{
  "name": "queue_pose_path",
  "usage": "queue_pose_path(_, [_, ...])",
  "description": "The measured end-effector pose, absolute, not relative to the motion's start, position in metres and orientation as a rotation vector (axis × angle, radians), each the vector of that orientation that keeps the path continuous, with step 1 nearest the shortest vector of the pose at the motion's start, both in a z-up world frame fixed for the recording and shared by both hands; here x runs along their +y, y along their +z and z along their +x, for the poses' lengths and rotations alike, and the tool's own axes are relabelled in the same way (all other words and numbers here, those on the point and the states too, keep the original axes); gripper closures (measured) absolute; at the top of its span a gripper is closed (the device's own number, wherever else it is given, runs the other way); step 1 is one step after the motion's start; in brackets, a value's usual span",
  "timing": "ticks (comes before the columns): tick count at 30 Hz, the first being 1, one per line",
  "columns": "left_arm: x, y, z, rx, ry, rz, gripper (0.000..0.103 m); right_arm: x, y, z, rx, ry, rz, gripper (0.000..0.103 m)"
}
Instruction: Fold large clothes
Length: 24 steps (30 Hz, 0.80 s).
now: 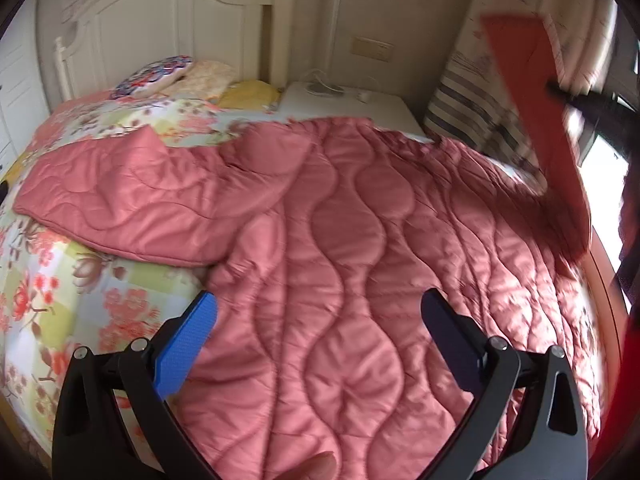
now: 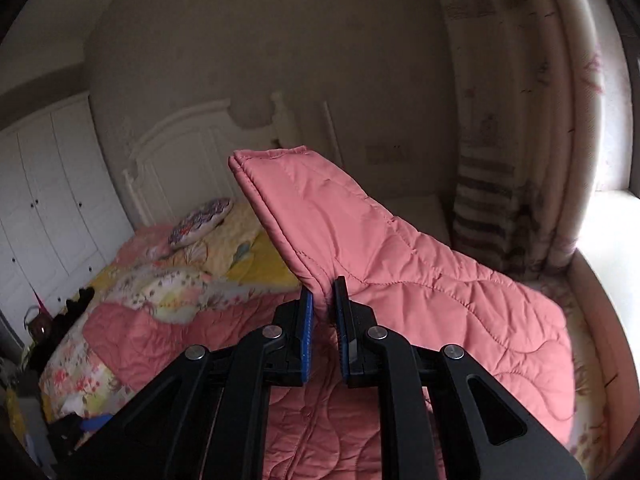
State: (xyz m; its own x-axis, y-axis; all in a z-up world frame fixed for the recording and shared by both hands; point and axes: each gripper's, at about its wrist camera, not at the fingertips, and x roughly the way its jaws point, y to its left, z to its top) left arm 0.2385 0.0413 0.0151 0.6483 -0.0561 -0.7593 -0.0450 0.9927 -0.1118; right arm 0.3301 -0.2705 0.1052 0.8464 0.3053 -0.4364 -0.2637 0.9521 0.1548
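Note:
A large pink quilted jacket [image 1: 340, 240] lies spread on the bed, one sleeve [image 1: 120, 200] stretched to the left. My left gripper [image 1: 320, 312] is open and empty, hovering just above the jacket's body. My right gripper [image 2: 323, 300] is shut on the jacket's other sleeve [image 2: 320, 216] and holds it lifted in the air, cuff end pointing up. That raised sleeve [image 1: 536, 120] and the right gripper's dark body [image 1: 592, 104] show blurred at the right of the left wrist view.
The bed has a floral cover [image 1: 80, 300], pillows [image 1: 160, 74] and a white headboard [image 1: 160, 20]. A white nightstand [image 1: 348, 104] stands beyond the bed. Curtains [image 2: 520, 120] and a bright window [image 2: 612, 232] are on the right. A white wardrobe [image 2: 52, 200] is at left.

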Motion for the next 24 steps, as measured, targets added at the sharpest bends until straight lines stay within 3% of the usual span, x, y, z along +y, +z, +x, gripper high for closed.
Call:
queue_pose_path(10, [0.048, 0.062, 0.309, 0.784, 0.053, -0.058, 0.002, -0.181, 0.004, 0.336, 0.68, 0.386, -0.233, 0.091])
queue_pose_path(19, [0.009, 0.051, 0.38, 0.814, 0.093, -0.069, 0.002, -0.178, -0.041, 0.341, 0.886, 0.417, -0.195, 0.085])
queue_pose_path(21, [-0.002, 0.042, 0.389, 0.837, 0.075, -0.067, 0.002, -0.187, -0.035, 0.322, 0.883, 0.427, -0.177, 0.078])
queue_pose_path(22, [-0.005, 0.037, 0.389, 0.838, 0.076, -0.066, 0.002, -0.198, -0.026, 0.311, 0.863, 0.425, -0.153, 0.067])
queue_pose_path(23, [-0.011, 0.031, 0.392, 0.834, 0.073, -0.064, 0.002, -0.208, -0.017, 0.303, 0.832, 0.418, -0.131, 0.048])
queue_pose_path(24, [-0.016, 0.026, 0.393, 0.84, 0.062, -0.058, 0.002, -0.217, -0.006, 0.296, 0.801, 0.406, -0.114, 0.036])
